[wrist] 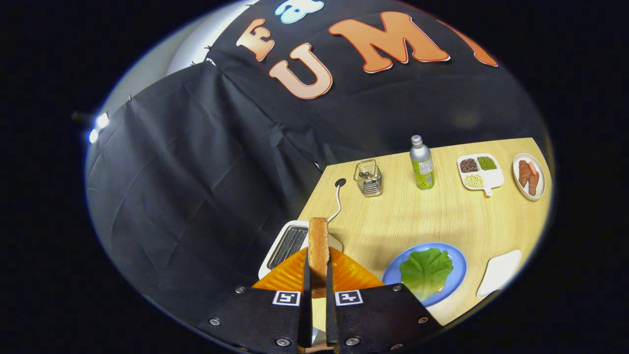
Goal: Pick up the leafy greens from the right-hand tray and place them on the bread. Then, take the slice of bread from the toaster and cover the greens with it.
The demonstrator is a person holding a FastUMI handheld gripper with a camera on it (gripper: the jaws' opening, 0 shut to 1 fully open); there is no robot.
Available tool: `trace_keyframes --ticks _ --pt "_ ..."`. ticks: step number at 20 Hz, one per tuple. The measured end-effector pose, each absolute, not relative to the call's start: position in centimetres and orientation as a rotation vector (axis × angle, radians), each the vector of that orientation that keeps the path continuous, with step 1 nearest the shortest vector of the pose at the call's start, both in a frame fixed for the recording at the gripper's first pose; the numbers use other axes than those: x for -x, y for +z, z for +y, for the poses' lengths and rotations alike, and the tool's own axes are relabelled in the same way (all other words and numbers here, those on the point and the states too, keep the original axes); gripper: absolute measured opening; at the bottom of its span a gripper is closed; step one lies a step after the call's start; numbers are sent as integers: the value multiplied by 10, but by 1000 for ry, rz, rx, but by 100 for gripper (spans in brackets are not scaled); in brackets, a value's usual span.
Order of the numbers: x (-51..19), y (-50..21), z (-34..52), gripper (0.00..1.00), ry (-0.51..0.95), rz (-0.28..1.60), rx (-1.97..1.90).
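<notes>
One bread slice (318, 246) is clenched between the two fingers (318, 290), beside one plate (457, 275) holding one lettuce leaf (425, 272).

The browned slice of bread (318, 250) stands upright on edge, pinched between the fingers of the gripper (318, 290) above the white toaster (290, 243) at the desk's left edge. The leafy greens (425, 271) (one broad, crinkled leaf) lie flat on the blue plate (457, 275) near the desk's front edge.
</notes>
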State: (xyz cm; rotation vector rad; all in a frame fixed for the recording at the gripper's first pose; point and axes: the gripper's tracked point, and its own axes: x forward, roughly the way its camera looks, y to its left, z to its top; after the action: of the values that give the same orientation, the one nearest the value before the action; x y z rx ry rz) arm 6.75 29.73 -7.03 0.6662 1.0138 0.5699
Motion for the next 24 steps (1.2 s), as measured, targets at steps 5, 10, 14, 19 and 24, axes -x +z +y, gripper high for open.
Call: trace_keyframes --ticks 5,10,14,19,24 --pt "-65 -87 278 11 565 988 -721" --pt "-65 -105 255 11 547 982 -798" --pt "-62 -117 241 11 547 977 -859" --pt "-57 -129 223 11 537 961 -917" --pt "-49 -147 214 11 535 976 -975"
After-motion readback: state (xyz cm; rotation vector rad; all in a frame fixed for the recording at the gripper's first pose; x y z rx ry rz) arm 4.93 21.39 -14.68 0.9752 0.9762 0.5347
